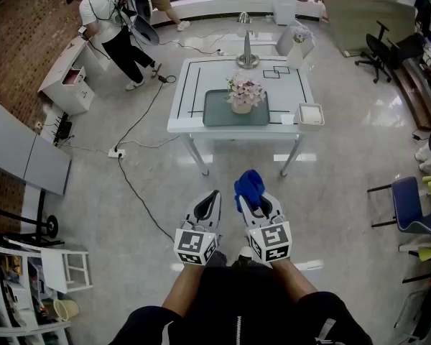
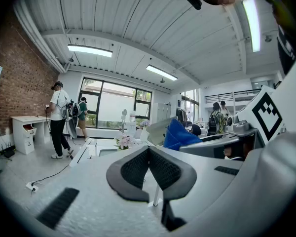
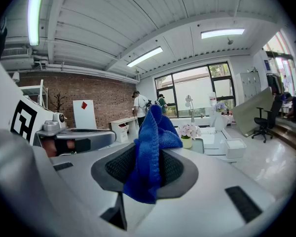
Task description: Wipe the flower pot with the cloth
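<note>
A small cream flower pot (image 1: 242, 107) with pink flowers stands on a grey-green tray (image 1: 214, 112) on the white table (image 1: 187, 124) ahead; it shows far off as the flower pot (image 3: 187, 142) and the flower pot (image 2: 123, 146) in both gripper views. My right gripper (image 1: 253, 195) is shut on a blue cloth (image 1: 248, 186), and the cloth (image 3: 151, 149) sticks up between its jaws. My left gripper (image 1: 212, 200) is shut with nothing in it. Both grippers hang over the floor, well short of the table.
A white box (image 1: 311, 113) sits at the table's right corner, a metal stand (image 1: 247, 54) at its far edge. Cables and a power strip (image 1: 116, 152) lie on the floor left of the table. Two people (image 1: 108, 21) stand at back left. Chairs (image 1: 412, 207) line the right side.
</note>
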